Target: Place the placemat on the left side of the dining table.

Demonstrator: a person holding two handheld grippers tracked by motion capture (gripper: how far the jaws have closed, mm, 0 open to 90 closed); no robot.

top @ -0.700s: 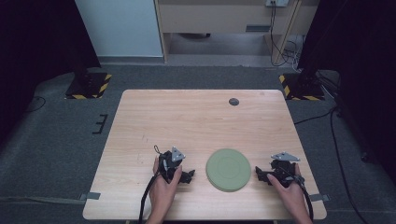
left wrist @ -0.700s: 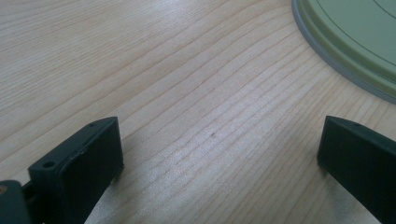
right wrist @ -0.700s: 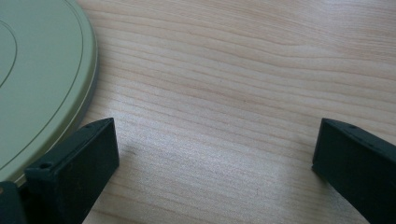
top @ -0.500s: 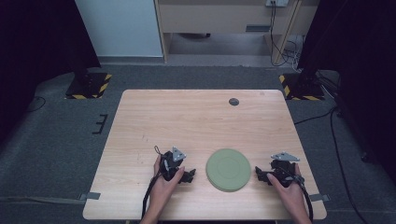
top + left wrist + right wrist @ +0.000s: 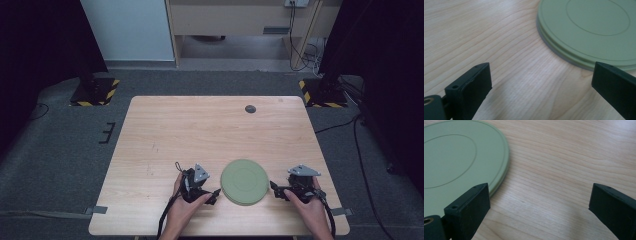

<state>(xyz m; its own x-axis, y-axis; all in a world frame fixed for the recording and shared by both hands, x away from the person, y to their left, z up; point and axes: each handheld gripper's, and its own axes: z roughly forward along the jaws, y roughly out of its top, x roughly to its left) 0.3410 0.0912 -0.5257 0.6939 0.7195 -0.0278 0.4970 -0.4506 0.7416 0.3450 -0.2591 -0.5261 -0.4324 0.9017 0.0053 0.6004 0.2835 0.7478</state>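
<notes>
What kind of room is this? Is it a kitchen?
Probably a lab or test room, not a kitchen. The wooden table stands on grey carpet between stand bases with yellow-black hazard stripes, cables trail across the floor, and the hand-held left gripper rests beside a green plate.

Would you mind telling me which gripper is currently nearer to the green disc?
Left. The left gripper sits just off the green disc at its left edge, jaws open. The right gripper is off its right edge, a little farther away, also open. Neither touches it.
</notes>
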